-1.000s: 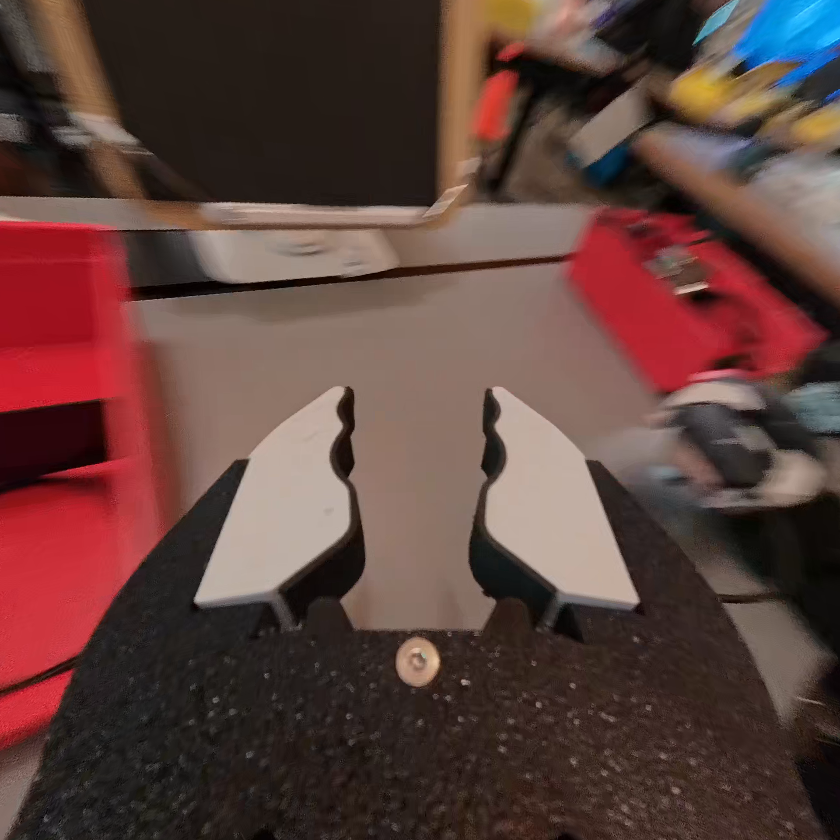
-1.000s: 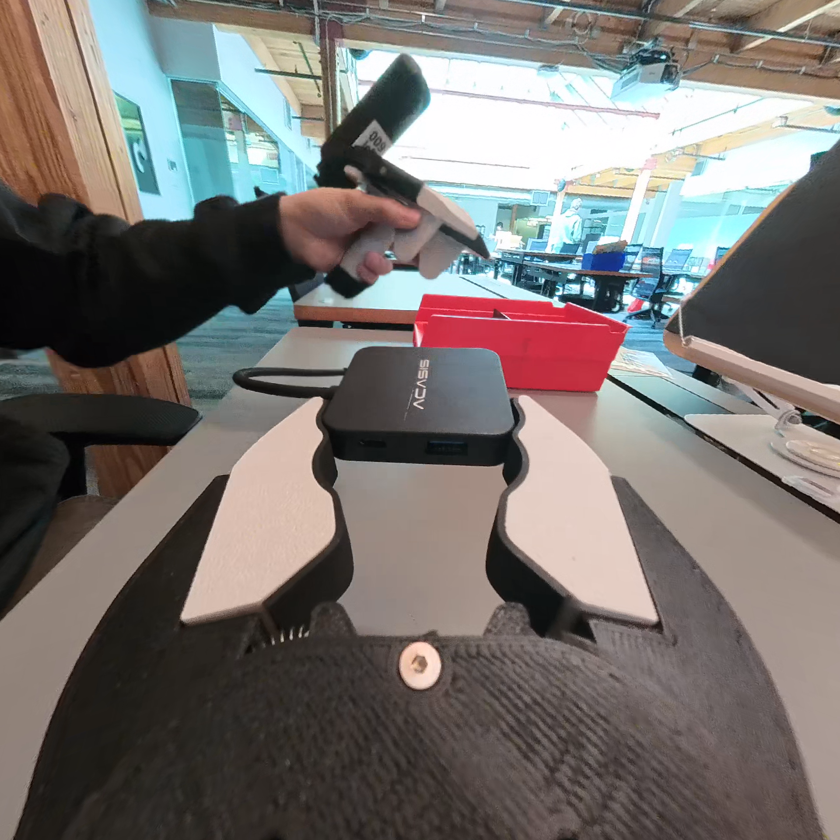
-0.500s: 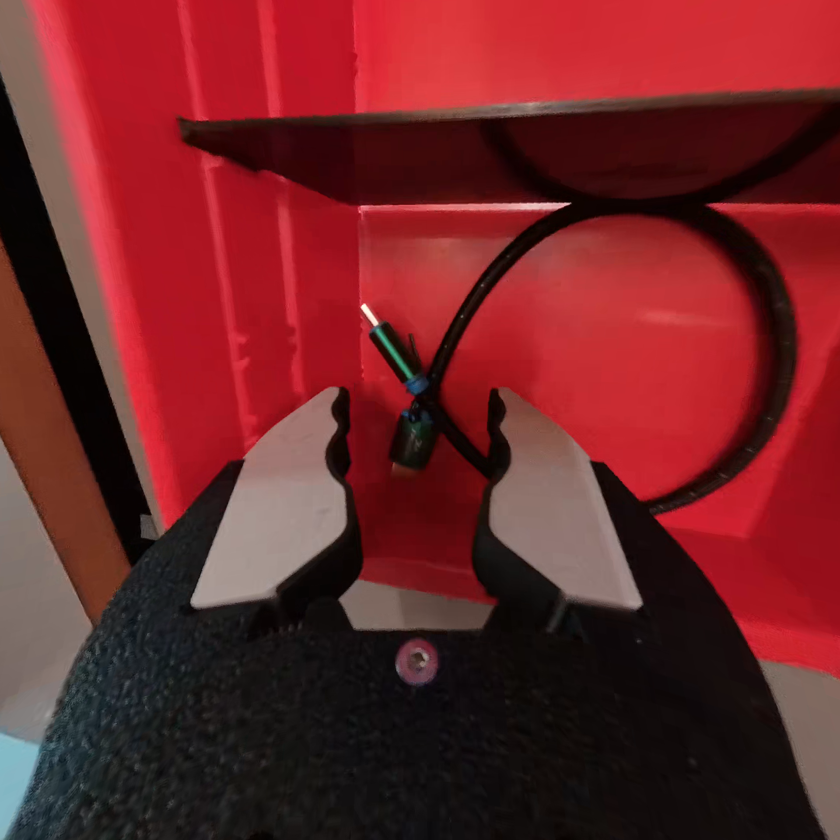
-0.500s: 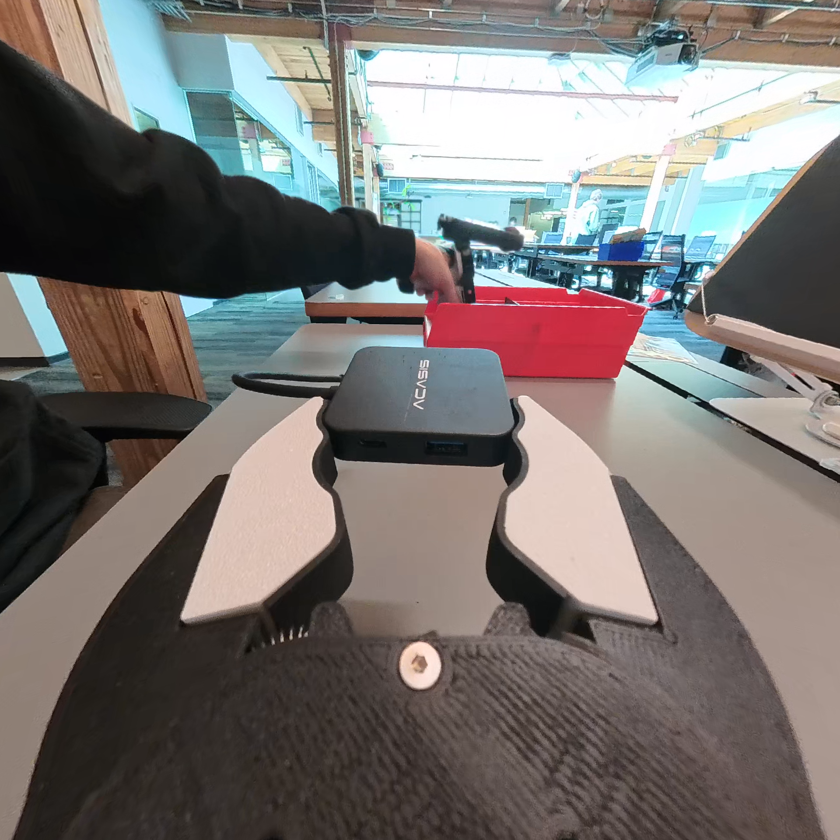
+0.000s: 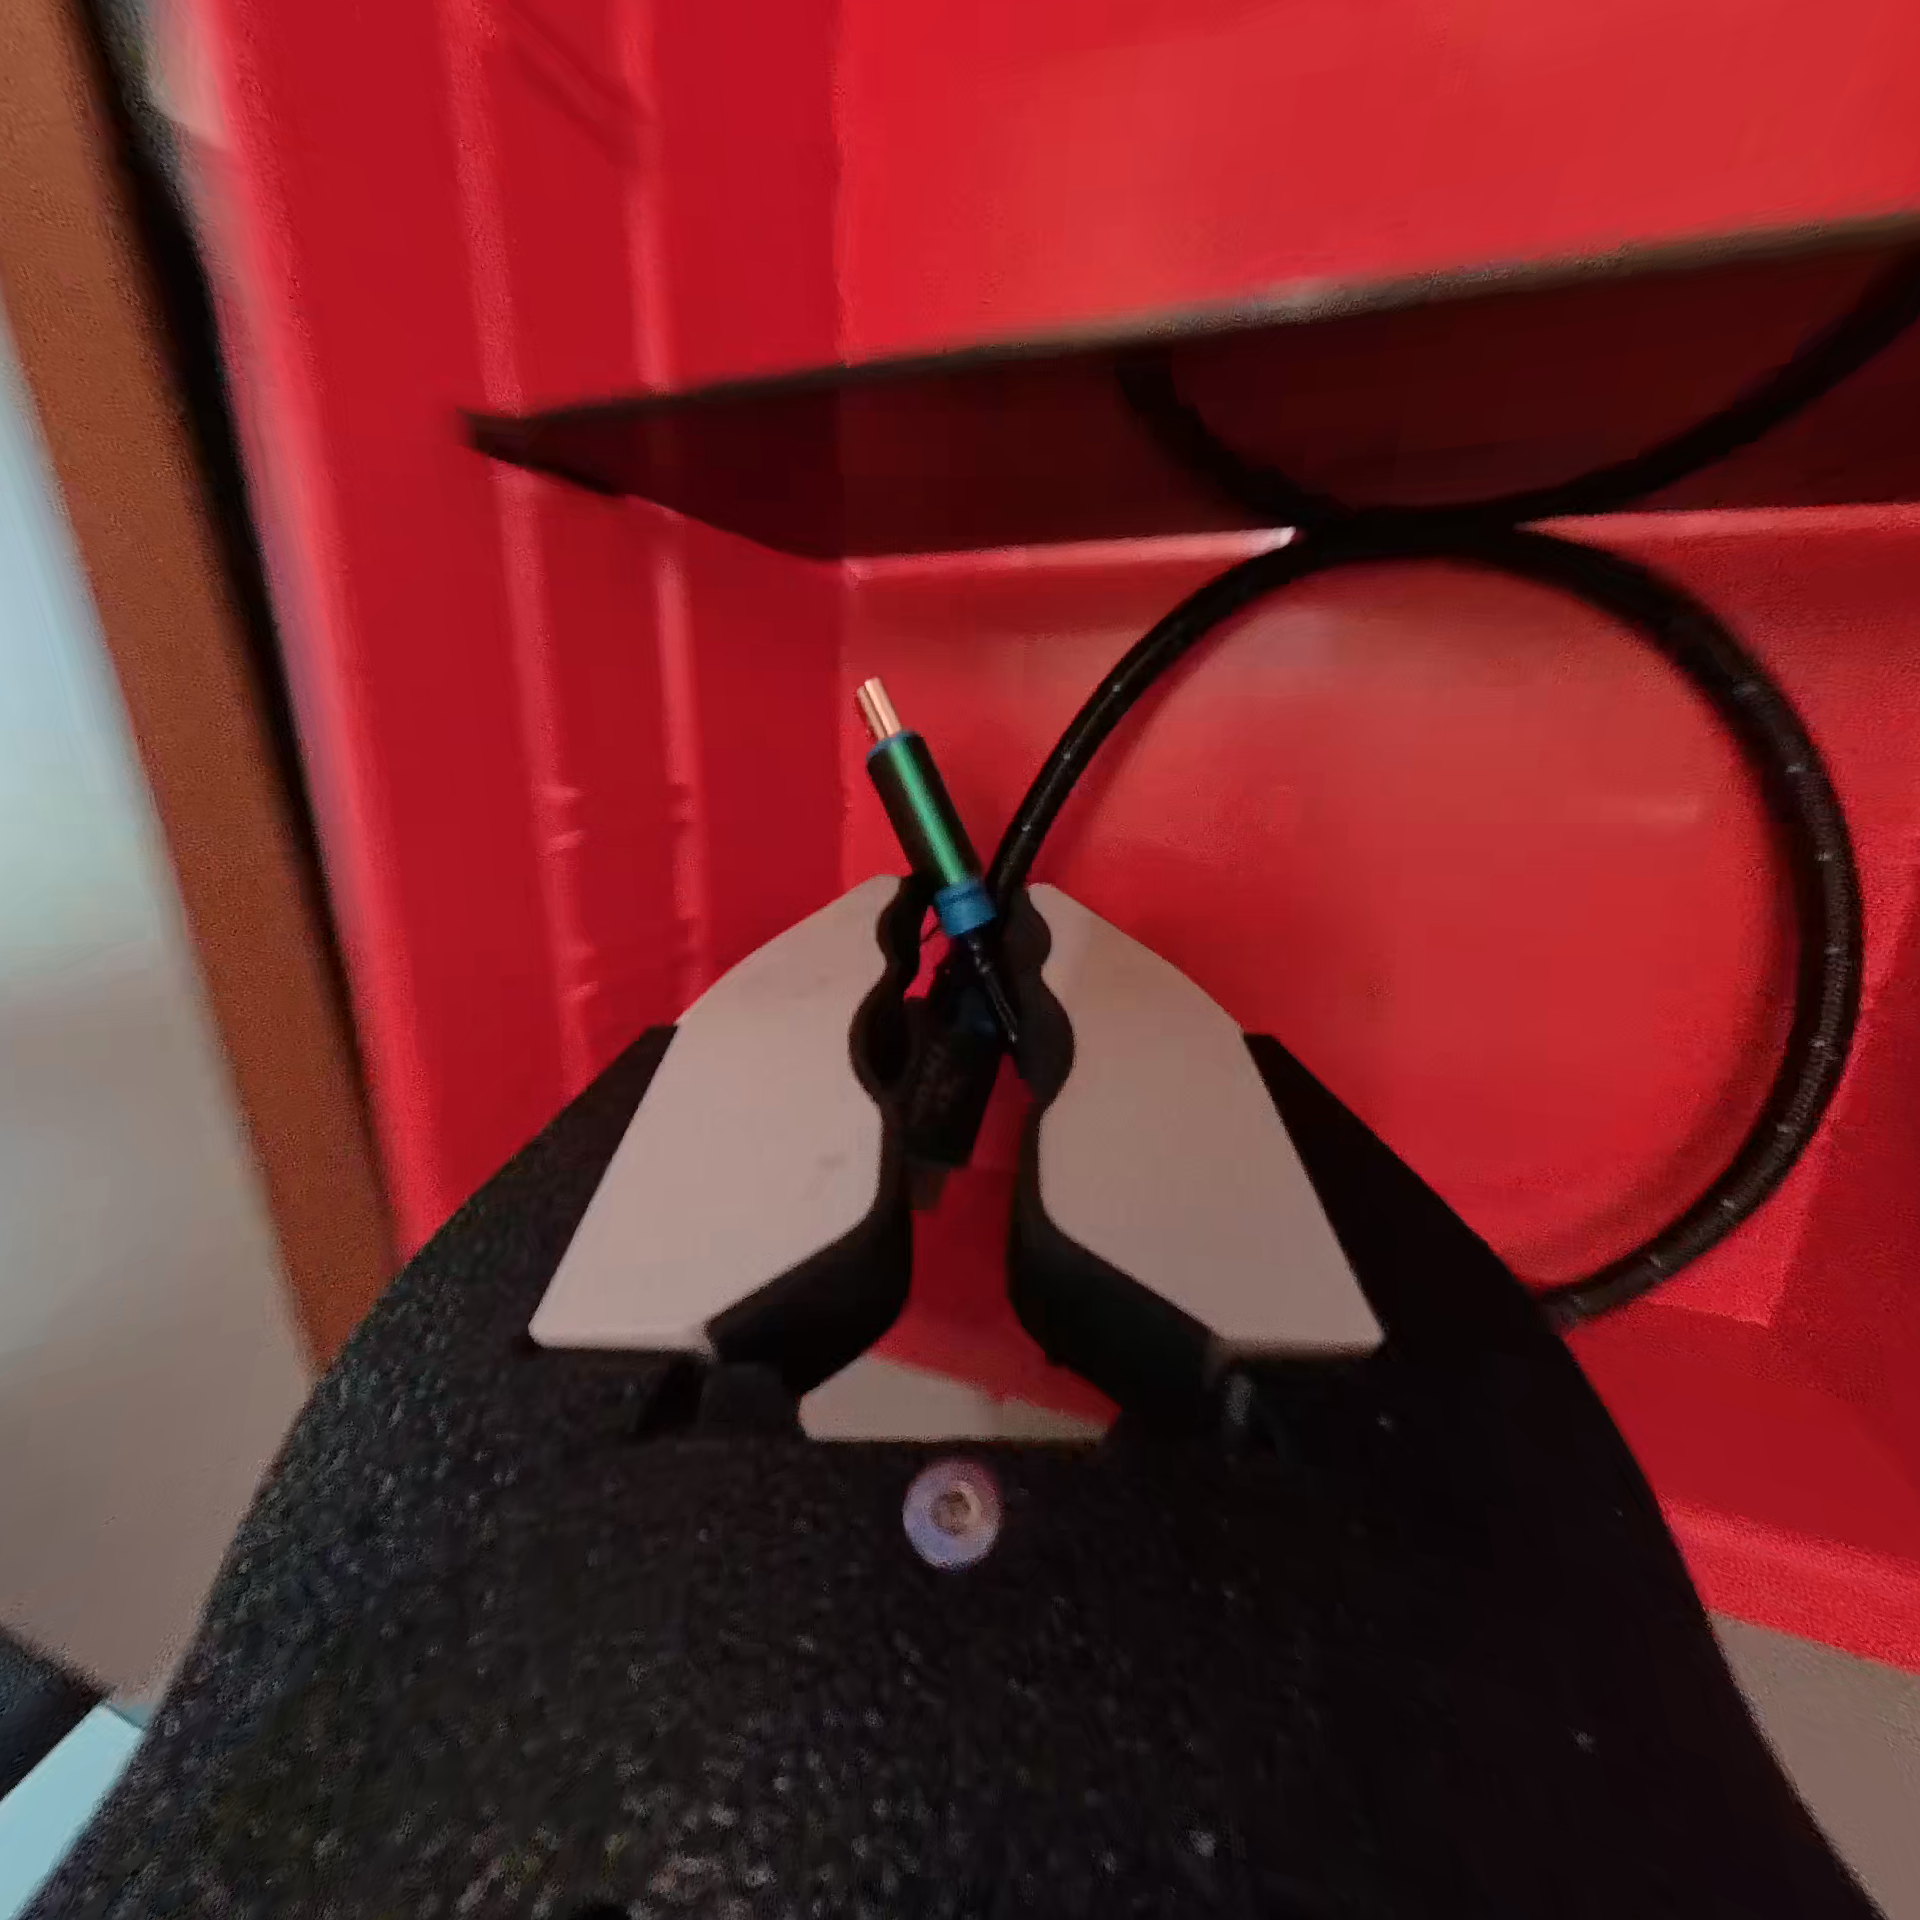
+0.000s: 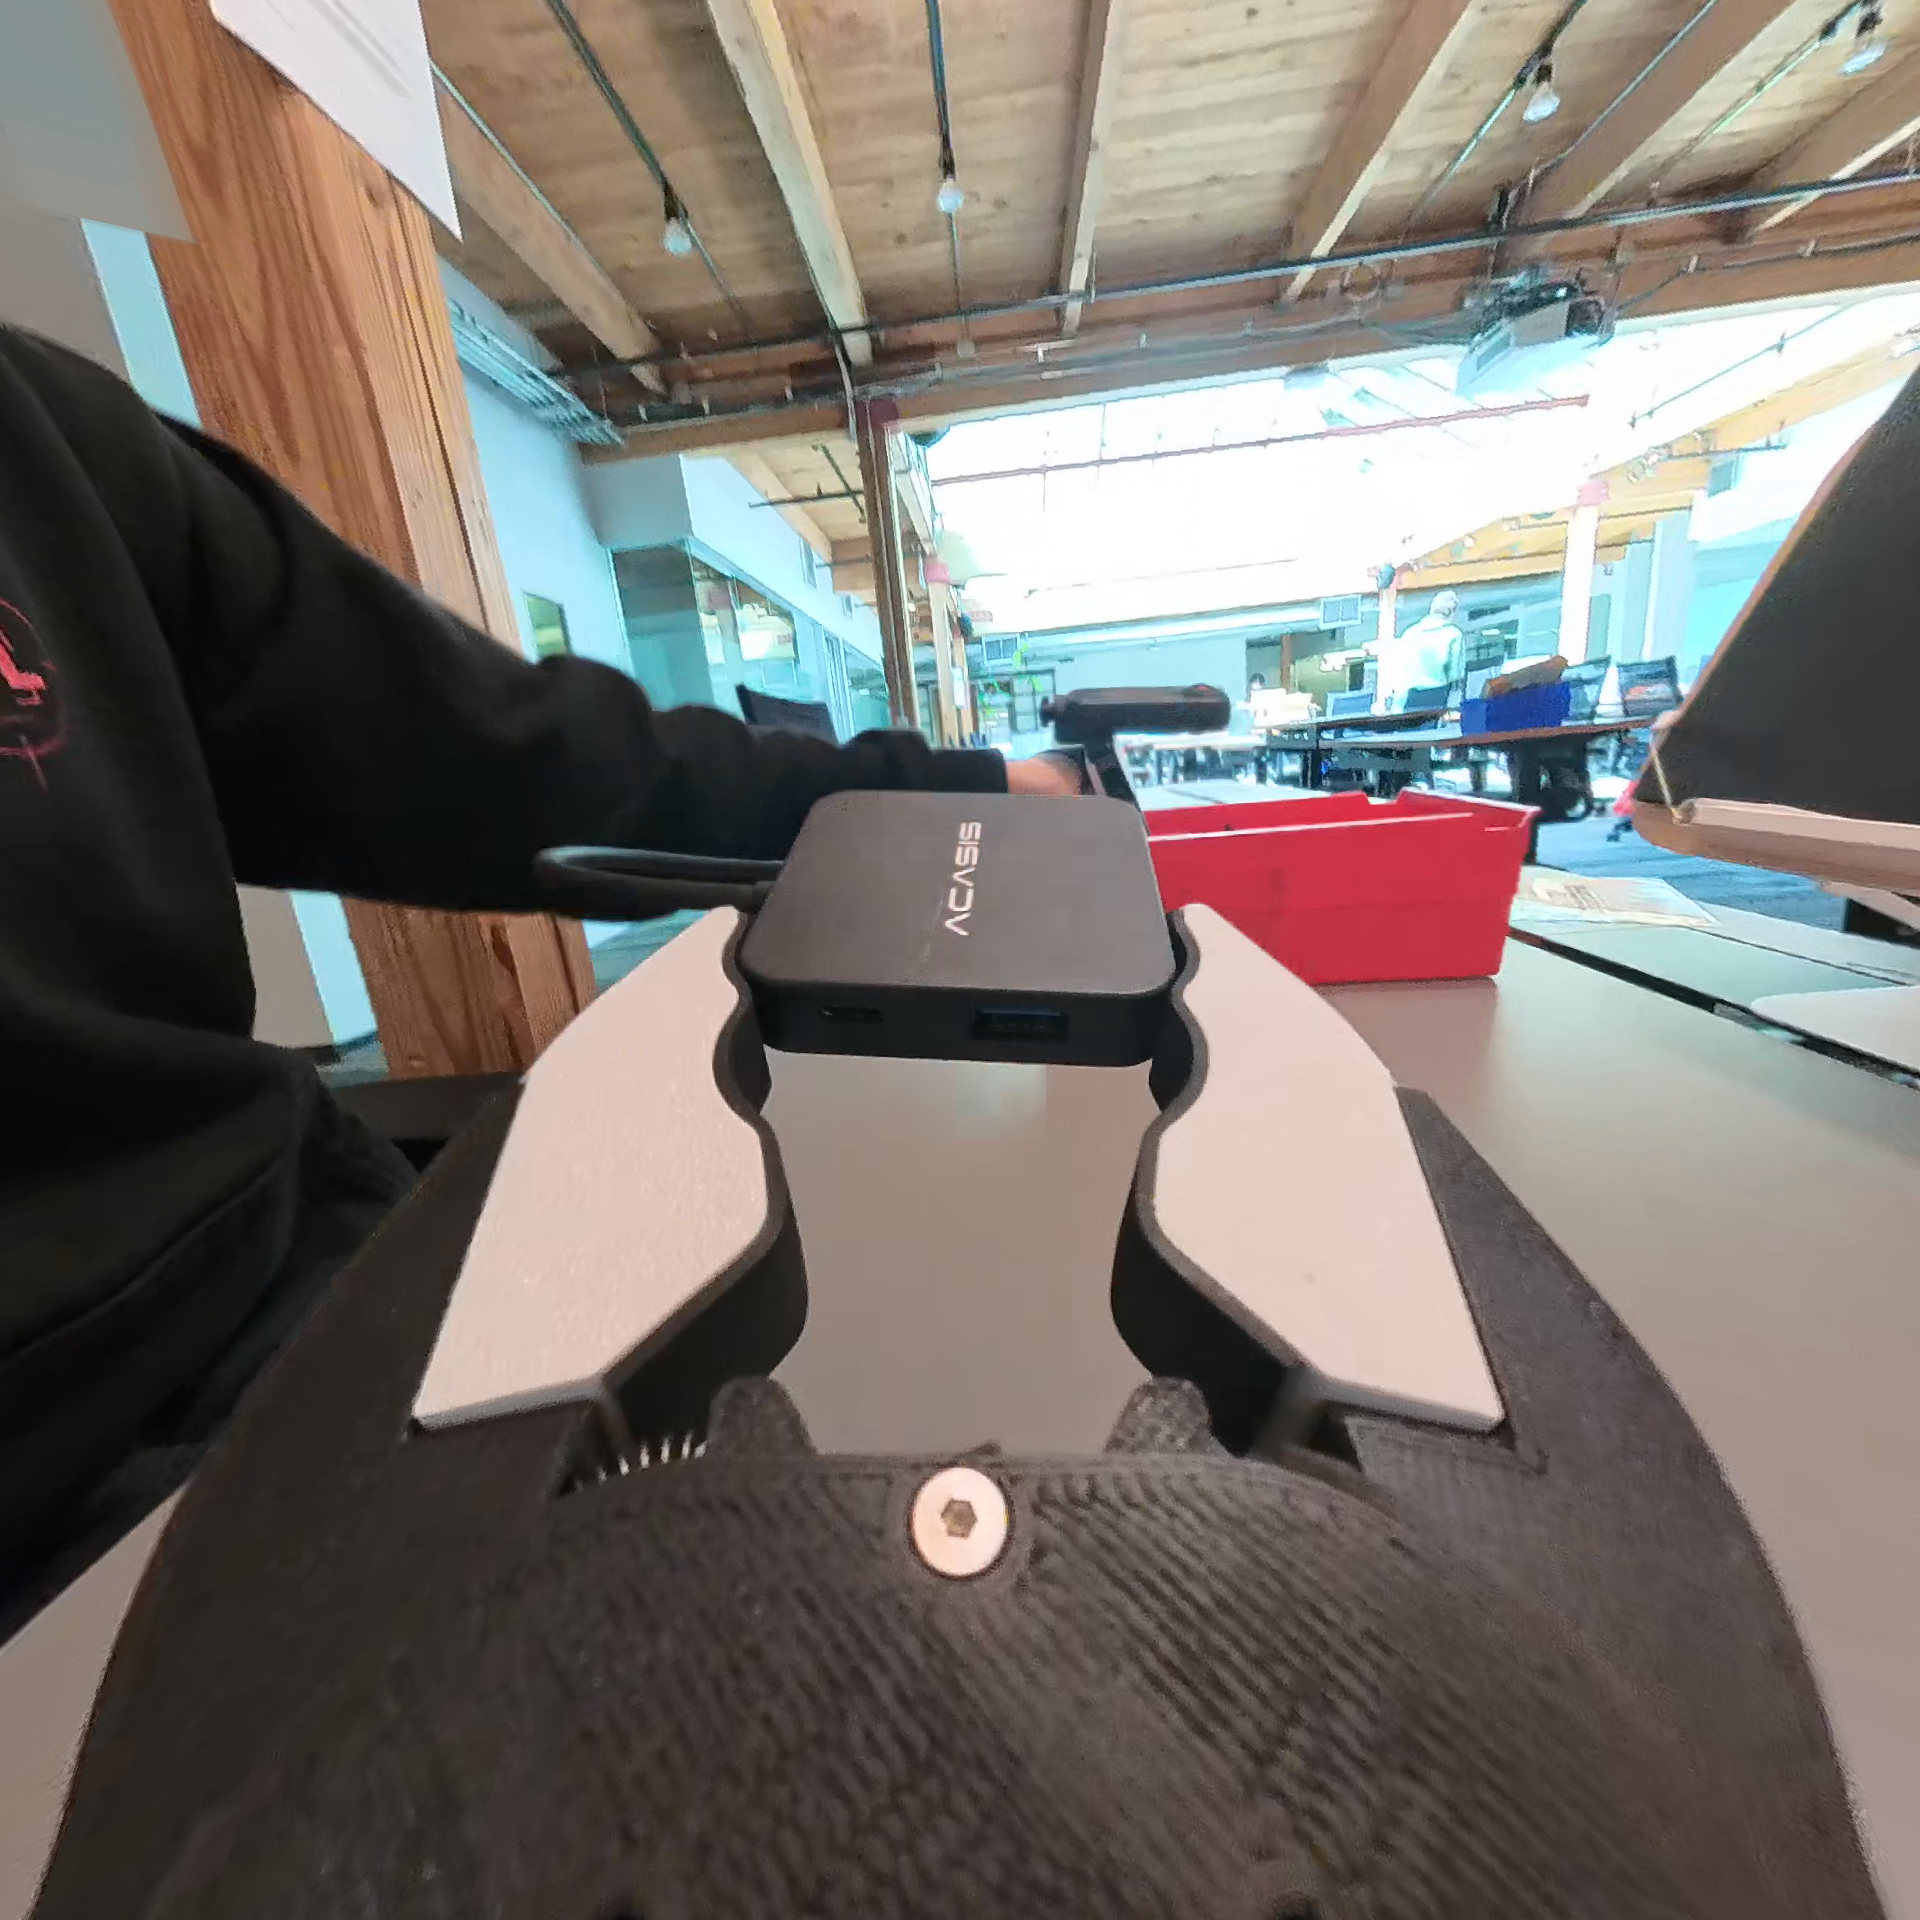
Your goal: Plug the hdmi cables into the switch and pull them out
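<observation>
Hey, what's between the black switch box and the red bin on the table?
Only bare grey tabletop shows between the switch and the red bin in the right wrist view; the switch hides part of that stretch.

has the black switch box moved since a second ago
Yes. In the right wrist view the switch, clamped in the right tongs, now sits higher and nearer the red bin, overlapping its left end.

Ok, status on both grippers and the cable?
Left gripper shut on cable in red bin. Right gripper holding switch. Nothing plugged yet.
</observation>
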Tool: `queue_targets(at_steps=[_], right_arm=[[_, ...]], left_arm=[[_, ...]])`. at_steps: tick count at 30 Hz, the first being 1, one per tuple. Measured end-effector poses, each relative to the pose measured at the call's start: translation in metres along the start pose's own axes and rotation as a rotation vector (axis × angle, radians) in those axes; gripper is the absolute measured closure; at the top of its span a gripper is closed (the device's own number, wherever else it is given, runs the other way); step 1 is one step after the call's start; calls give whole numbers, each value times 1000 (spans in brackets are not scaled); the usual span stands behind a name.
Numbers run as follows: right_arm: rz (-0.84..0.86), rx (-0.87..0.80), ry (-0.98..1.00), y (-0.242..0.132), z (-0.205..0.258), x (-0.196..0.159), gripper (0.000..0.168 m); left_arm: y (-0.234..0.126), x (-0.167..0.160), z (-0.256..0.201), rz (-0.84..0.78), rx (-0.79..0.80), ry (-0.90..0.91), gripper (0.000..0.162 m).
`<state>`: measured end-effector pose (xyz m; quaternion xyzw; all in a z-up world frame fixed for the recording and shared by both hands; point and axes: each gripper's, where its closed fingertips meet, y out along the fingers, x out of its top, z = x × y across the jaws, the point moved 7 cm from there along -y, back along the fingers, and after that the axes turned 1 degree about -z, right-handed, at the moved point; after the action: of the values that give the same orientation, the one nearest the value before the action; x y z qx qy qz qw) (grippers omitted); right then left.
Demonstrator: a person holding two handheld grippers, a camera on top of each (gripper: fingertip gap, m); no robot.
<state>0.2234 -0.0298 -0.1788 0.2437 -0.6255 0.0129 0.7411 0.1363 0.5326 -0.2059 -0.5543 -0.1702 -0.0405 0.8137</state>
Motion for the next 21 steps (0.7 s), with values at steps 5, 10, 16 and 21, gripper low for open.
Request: queue_targets(at_steps=[5, 10, 16, 21], right_arm=[[-14, 14, 5, -1, 0, 1, 95], [0, 24, -5, 0, 2, 0, 95], [-1, 23, -15, 0, 3, 0, 95], [2, 24, -18, 0, 3, 0, 95]], left_arm=[[-125, 11, -39, -405, 344, 206, 150], [-210, 0, -92, -636, 563, 446, 151], [-282, -9, -112, -867, 644, 444, 151], [-290, -10, -155, -1080, 105, 555, 151]])
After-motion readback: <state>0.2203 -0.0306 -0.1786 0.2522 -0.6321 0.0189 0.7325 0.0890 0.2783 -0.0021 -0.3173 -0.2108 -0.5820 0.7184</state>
